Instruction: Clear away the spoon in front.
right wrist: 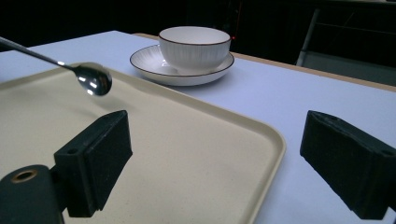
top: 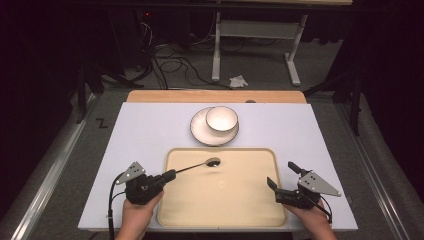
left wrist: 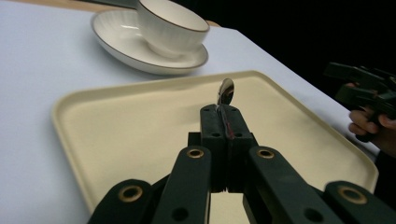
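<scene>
A metal spoon (top: 200, 164) hangs above the cream tray (top: 250, 200), its handle clamped in my left gripper (top: 169, 175), which is shut on it at the tray's left edge. In the left gripper view the spoon (left wrist: 225, 91) sticks out past the closed jaws. The spoon's bowl (right wrist: 95, 79) also floats over the tray (right wrist: 196, 154) in the right gripper view. My right gripper (top: 283, 176) stands open at the tray's right edge with nothing between its pads (right wrist: 100, 154). A white bowl (top: 221, 119) sits on a white plate (top: 200, 131) behind the tray.
The tray lies on a pale board (top: 140, 130) over a wooden tabletop (top: 215, 96). Beyond the table, cables (top: 170, 65) and a white frame (top: 255, 35) stand on the floor. In the left gripper view, the other hand and its gripper (left wrist: 369, 93) are at the right.
</scene>
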